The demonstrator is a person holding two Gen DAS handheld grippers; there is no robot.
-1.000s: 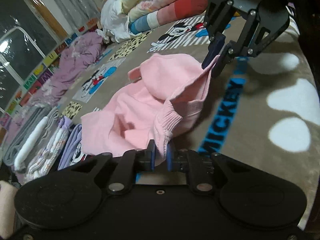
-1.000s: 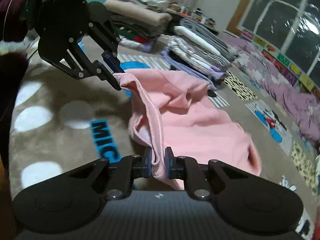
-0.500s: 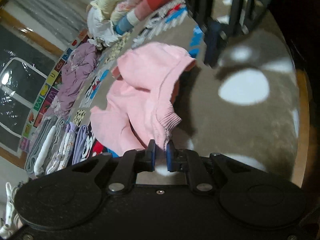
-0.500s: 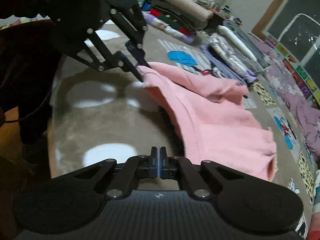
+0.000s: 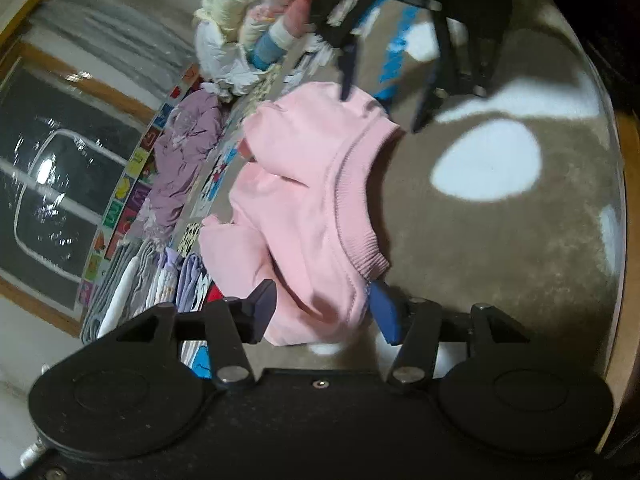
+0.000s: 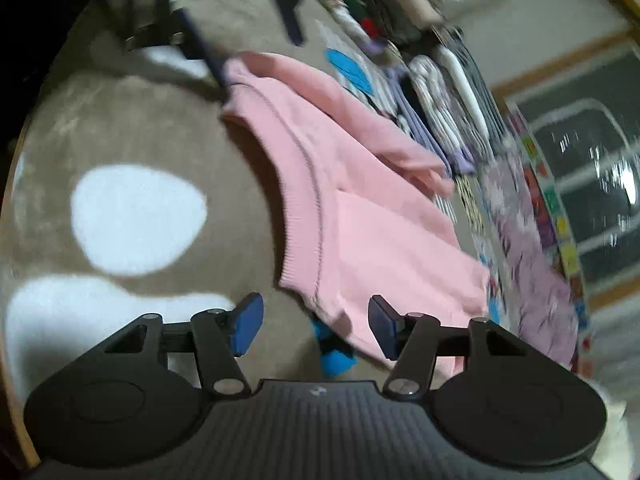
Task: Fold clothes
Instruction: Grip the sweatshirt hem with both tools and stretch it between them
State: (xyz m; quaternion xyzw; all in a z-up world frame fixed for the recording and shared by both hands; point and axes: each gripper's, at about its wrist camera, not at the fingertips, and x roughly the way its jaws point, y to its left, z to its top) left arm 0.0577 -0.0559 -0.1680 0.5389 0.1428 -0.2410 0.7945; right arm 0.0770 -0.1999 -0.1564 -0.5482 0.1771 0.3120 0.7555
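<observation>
Brown blanket [image 5: 500, 248] with white spots: on it we count one pink sweater [image 5: 304, 200], lying rumpled, ribbed hem toward us. Our left gripper [image 5: 326, 310] is opening, the hem's corner loose between its blue pads, unpinched. Our right gripper [image 6: 316, 322] is likewise opening over the hem's other corner, nothing clamped. Beyond the sweater: one row of folded clothes [image 6: 436, 92], one lilac garment [image 5: 184, 152], one heap of unfolded laundry [image 5: 248, 20].
</observation>
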